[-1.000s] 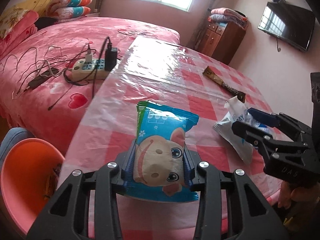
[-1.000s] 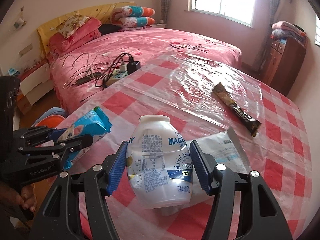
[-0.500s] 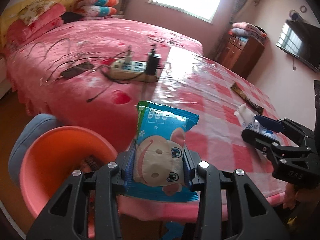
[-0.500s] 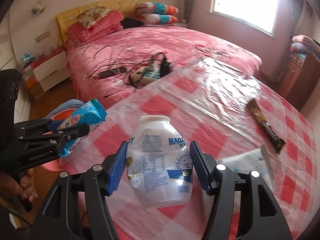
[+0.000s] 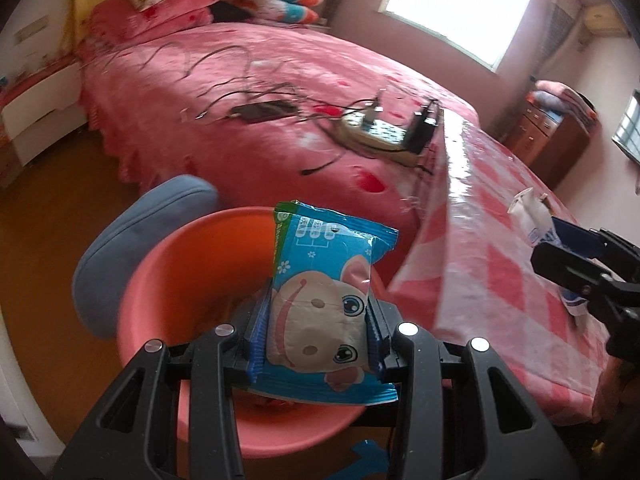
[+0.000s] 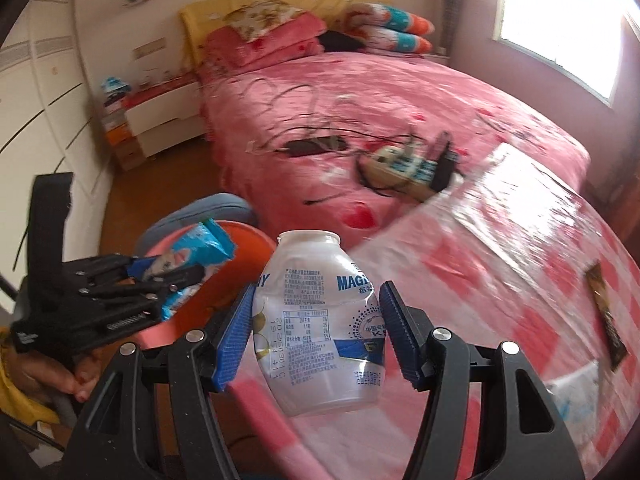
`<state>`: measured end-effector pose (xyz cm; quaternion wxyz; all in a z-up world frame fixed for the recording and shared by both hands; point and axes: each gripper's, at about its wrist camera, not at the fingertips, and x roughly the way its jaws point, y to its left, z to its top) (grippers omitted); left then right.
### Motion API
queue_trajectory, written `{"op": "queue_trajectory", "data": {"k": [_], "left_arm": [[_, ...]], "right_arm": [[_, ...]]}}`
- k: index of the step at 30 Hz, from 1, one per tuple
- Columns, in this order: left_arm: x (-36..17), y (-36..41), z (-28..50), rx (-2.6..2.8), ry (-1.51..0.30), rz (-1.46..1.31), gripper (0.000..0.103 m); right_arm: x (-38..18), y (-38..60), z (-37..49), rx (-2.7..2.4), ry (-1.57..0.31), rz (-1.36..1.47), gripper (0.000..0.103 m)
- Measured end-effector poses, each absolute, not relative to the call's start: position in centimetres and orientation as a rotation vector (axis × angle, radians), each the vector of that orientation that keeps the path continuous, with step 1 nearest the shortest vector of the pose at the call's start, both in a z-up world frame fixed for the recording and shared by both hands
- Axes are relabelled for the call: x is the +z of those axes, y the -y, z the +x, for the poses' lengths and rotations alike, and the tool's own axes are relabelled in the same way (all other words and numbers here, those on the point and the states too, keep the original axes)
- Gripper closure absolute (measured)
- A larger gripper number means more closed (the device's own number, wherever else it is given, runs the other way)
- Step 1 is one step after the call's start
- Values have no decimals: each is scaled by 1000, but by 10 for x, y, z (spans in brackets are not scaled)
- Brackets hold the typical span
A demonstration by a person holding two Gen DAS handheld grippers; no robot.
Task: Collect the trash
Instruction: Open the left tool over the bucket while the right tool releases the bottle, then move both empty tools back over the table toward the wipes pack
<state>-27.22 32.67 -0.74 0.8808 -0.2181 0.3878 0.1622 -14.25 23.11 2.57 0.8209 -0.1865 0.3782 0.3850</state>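
My left gripper (image 5: 316, 332) is shut on a blue snack packet (image 5: 324, 288) with a cartoon animal face, held over the orange plastic bin (image 5: 192, 280) that stands on the floor beside the table. In the right wrist view that left gripper (image 6: 176, 280) and its packet (image 6: 200, 248) hang above the bin (image 6: 248, 248). My right gripper (image 6: 316, 336) is shut on a crushed white plastic bottle (image 6: 320, 320) with blue print, held above the table's near edge. The left wrist view catches my right gripper (image 5: 560, 256) at the far right with the bottle (image 5: 532, 216).
A brown wrapper (image 6: 608, 316) and a white wrapper (image 6: 576, 392) lie on the pink checked tablecloth (image 6: 520, 264). A power strip (image 5: 380, 132) with cables sits on the pink bed (image 5: 280, 92). A blue-grey seat (image 5: 132, 236) stands behind the bin. A person's hand (image 6: 52, 372) grips the left gripper.
Both grippers swung left off the table toward the floor. The packet went from above the tablecloth to above the orange bin, and the bottle reached the table's edge. Neither grip changed.
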Motion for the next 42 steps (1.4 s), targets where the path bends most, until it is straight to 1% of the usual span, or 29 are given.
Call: {"op": "queue_trajectory", "data": {"k": [9, 15, 17, 18, 19, 21, 24, 26, 30, 42], "left_arm": [[-30, -355, -291, 415, -834, -523, 62], [-45, -363, -295, 433, -863, -578, 61], [-50, -367, -296, 455, -880, -599, 57], [-51, -367, -296, 461, -881, -603, 48], [-50, -368, -297, 471, -874, -603, 41], [-47, -368, -297, 475, -861, -593, 37], [-41, -367, -296, 480, -848, -570, 33], [-38, -366, -295, 479, -841, -562, 33], [-31, -362, -291, 471, -827, -550, 29], [-6, -332, -272, 380, -802, -491, 29]], "right_arm": [[14, -283, -162, 930, -809, -452, 40], [4, -298, -168, 983, -829, -471, 40], [1, -300, -169, 979, -822, -475, 39], [-1, -300, -167, 975, -830, -473, 36], [-1, -298, -166, 978, -838, -457, 28], [1, -292, -164, 979, -836, -422, 23], [8, -278, -159, 959, -818, -371, 19], [13, -267, -154, 936, -809, -340, 15], [18, -246, -143, 880, -811, -285, 15], [18, -177, -121, 762, -836, -148, 15]]}}
